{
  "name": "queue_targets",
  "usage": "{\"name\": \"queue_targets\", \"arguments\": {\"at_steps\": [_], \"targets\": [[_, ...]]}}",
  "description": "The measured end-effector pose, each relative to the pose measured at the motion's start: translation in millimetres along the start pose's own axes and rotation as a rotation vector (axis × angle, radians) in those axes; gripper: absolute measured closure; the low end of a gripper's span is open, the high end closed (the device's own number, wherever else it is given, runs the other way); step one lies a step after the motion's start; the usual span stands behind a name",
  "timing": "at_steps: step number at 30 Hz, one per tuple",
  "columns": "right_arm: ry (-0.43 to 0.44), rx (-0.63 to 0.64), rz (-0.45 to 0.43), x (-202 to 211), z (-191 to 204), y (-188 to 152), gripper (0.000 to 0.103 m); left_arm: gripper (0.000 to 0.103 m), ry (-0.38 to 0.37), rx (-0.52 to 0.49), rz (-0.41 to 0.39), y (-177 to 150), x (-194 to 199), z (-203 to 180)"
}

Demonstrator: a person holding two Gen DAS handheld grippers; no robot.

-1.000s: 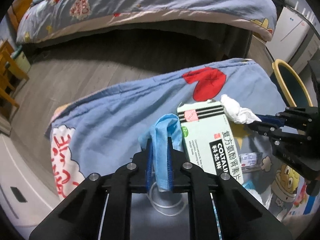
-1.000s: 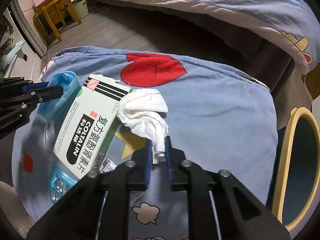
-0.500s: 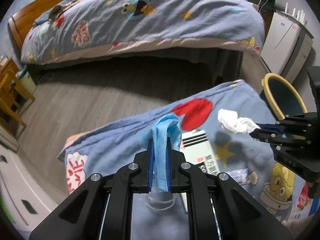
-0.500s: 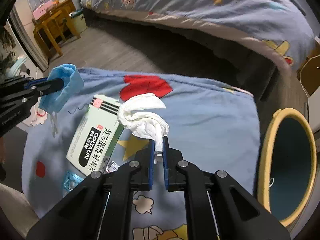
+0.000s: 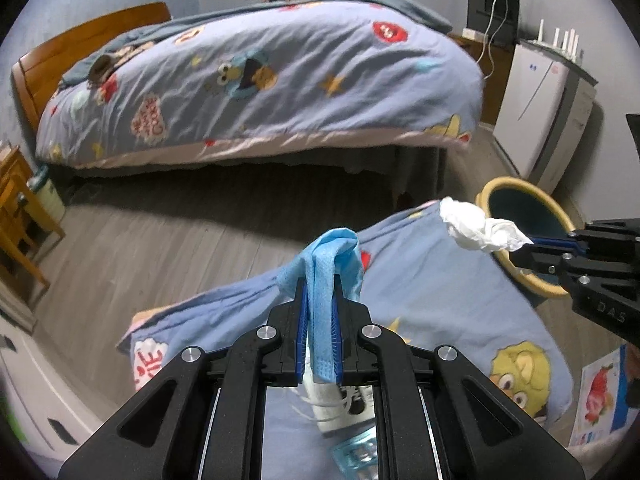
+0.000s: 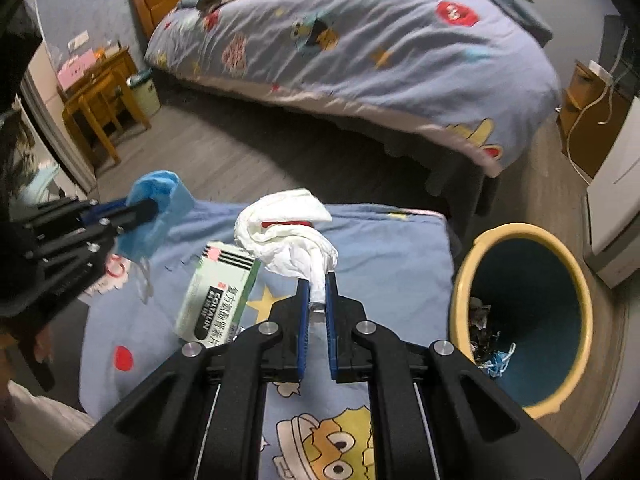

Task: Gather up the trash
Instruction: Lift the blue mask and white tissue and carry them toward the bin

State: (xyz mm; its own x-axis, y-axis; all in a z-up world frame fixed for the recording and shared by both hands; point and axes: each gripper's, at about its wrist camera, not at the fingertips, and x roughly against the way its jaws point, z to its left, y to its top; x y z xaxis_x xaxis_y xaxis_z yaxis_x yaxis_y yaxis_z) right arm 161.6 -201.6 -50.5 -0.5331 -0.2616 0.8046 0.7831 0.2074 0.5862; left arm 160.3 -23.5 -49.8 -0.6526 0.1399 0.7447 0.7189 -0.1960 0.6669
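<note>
My left gripper (image 5: 319,296) is shut on a blue face mask (image 5: 329,264) and holds it up above the blue cartoon quilt (image 5: 440,296); the mask also shows in the right wrist view (image 6: 158,212). My right gripper (image 6: 316,284) is shut on a crumpled white tissue (image 6: 288,232), lifted above the quilt; the tissue shows in the left wrist view (image 5: 476,228). A white-and-green medicine box (image 6: 218,296) lies on the quilt below. A yellow-rimmed bin (image 6: 528,320) with trash inside stands on the floor to the right.
A blister pack (image 5: 356,456) lies on the quilt near me. A big bed (image 5: 260,80) stands across the wooden floor. A wooden chair and table (image 6: 100,100) stand at the left, a white cabinet (image 5: 540,112) at the right.
Both grippers have risen well above the quilt, carrying the mask and the tissue. The box stays on the quilt. The bin has come further into view.
</note>
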Motion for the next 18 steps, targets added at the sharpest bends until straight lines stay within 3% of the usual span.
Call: {"name": "queue_targets", "arguments": {"at_steps": [8,18], "targets": [[-0.035,-0.102,-0.018,37.0,-23.9,-10.2,0.096,0.092,-0.034,-0.034,-0.060,11.7,21.2,-27.8],[-0.028,-0.225,-0.066,81.6,-51.7,-26.4,0.096,0.092,-0.045,-0.090,-0.075,14.6,23.8,-54.2]]}}
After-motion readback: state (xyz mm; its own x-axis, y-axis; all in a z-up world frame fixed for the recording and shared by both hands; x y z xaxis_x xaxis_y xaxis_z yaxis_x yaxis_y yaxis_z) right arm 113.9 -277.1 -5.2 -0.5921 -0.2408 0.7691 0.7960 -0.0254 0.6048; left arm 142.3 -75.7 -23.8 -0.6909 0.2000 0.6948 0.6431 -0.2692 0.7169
